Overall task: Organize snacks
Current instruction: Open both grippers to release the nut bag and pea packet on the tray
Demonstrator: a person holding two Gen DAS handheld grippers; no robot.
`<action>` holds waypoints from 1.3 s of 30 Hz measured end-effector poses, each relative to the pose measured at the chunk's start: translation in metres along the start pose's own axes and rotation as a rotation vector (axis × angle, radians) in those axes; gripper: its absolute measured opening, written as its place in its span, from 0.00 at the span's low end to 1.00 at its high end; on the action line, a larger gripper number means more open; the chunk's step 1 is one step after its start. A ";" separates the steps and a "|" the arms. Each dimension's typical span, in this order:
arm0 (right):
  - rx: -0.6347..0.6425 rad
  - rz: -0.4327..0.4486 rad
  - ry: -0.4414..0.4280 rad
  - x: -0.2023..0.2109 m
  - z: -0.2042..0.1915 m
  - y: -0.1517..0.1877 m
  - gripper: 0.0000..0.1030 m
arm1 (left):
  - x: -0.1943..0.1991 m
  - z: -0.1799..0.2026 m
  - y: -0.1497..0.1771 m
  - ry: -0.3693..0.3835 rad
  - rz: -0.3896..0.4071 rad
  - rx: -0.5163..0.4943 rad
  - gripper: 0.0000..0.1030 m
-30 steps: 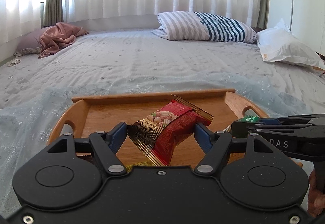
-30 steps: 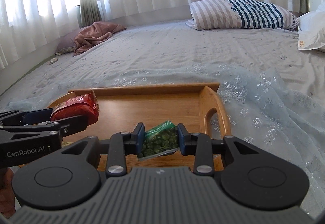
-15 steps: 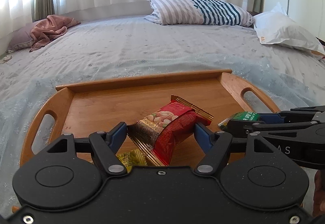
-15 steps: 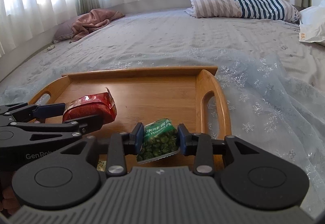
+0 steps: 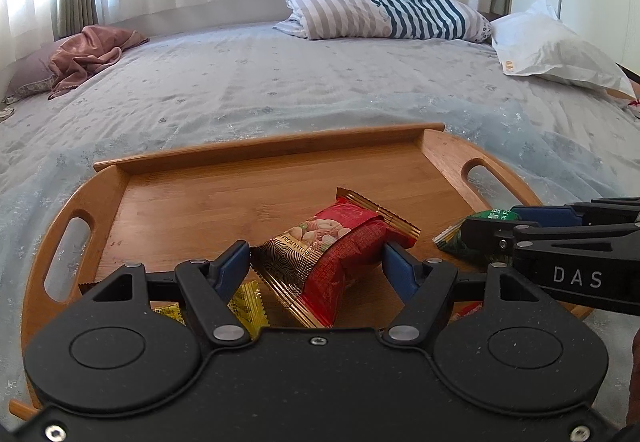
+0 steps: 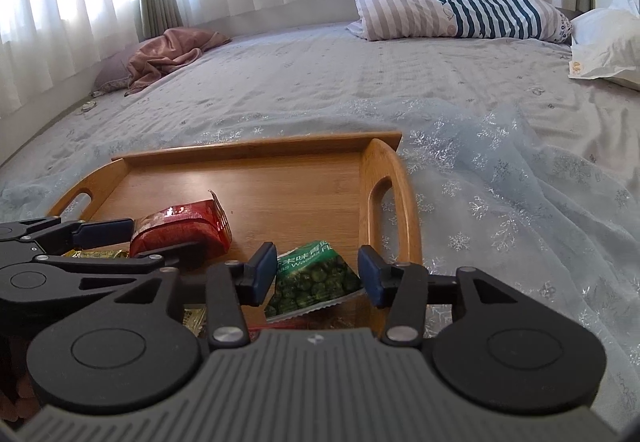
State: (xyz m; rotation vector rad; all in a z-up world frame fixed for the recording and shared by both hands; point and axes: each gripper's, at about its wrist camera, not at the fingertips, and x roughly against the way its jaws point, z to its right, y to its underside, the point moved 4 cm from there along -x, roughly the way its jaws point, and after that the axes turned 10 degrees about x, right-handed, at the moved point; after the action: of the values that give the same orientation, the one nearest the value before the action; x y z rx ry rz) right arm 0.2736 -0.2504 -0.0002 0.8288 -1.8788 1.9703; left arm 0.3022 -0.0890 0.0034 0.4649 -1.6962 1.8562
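A wooden tray [image 5: 280, 161] lay on the bed [image 5: 320, 89]. The left gripper [image 5: 316, 262] clamped the red snack pack [image 5: 332, 250] above it. The right gripper [image 6: 318, 274] had just been opening, its jaws apart around the green pea packet [image 6: 312, 278] at the tray's near right. Pulling back carelessly risked dragging that packet off.

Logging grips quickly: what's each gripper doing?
Left gripper: shut on the red nut packet.
Right gripper: open, jaws just opened; green pea packet lies between.

Both wrist views close, facing bedward, sharing wooden tray [image 5: 276, 149]
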 end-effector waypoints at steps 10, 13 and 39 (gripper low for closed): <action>-0.005 0.052 0.021 0.019 0.004 -0.007 0.73 | -0.002 0.006 0.002 0.005 -0.010 -0.013 0.69; -0.003 0.079 0.024 0.025 0.005 -0.009 0.79 | -0.002 0.007 0.003 0.001 -0.008 -0.024 0.69; -0.019 0.084 0.031 0.030 0.009 -0.009 0.88 | -0.001 0.009 0.003 0.022 -0.010 -0.012 0.75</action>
State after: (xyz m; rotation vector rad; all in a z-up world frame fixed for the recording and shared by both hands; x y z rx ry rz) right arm 0.2571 -0.2630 0.0249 0.7208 -1.9414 1.9993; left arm 0.2996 -0.0984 0.0020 0.4456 -1.6866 1.8371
